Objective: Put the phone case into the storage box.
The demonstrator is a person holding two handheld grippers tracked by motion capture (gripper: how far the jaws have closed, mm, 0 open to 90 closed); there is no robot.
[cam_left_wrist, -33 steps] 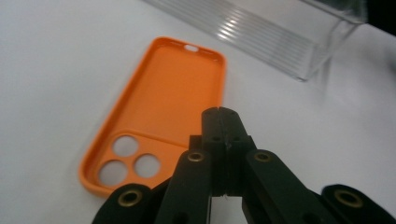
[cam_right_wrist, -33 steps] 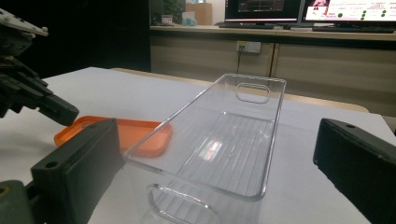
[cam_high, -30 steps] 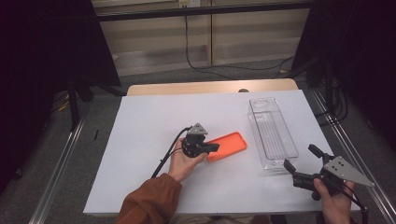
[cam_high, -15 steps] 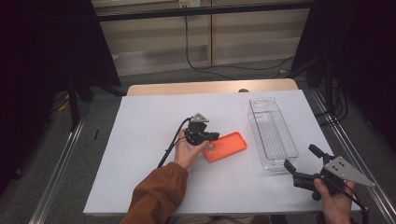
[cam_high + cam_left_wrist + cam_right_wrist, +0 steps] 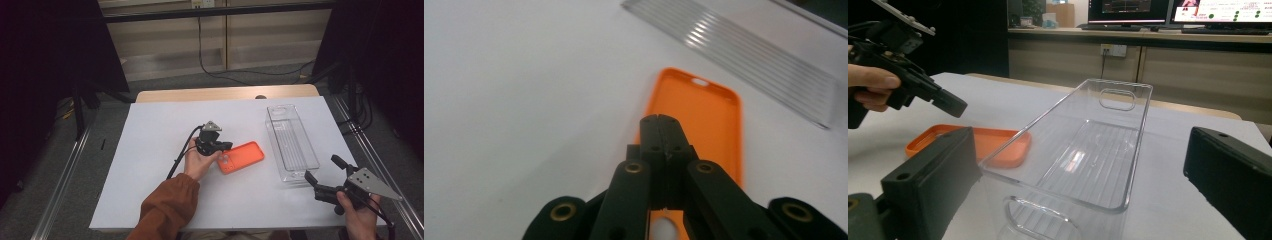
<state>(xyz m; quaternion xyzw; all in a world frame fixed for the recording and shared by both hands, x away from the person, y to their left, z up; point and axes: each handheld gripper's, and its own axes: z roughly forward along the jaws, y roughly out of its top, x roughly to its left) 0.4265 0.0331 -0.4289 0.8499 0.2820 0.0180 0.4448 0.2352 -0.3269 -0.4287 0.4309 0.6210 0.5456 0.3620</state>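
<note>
far left of the high view: dark floor and a metal rail (image 5: 65,185) alongside the white table (image 5: 150,130). further in, an orange-brown sleeve (image 5: 167,210) coming up from the bottom edge, with the left hand (image 5: 200,161) wrapped round the left gripper (image 5: 226,146). black cable (image 5: 182,155) trailing back from it toward the sleeve. jaws pressed fully together, nothing between them; in the left gripper view, the two black tips meeting flat, poised above the near half of the phone case (image 5: 704,110). touching the case or hanging just over it: cannot tell.

next, the orange phone case (image 5: 241,157) lying flat on the white table near its middle, open side up, camera hole at the end under the gripper. seen from the right gripper view as a low orange tray (image 5: 968,142) with the closed tips of the left gripper (image 5: 955,106) above it.

just right of the case, apart from it, a clear plastic bin (image 5: 291,141), long and narrow, ribbed floor, handle slot in the far end wall, standing upright and holding nothing.

far right, near the table's front corner, the right hand (image 5: 357,215) holding the right gripper (image 5: 325,168), grey three-cornered plate on top. jaws spread wide, gripping nothing, pointed at the near end of the bin; in the right gripper view, the bin (image 5: 1088,150) sitting between the two black pads, clear of both.
</note>
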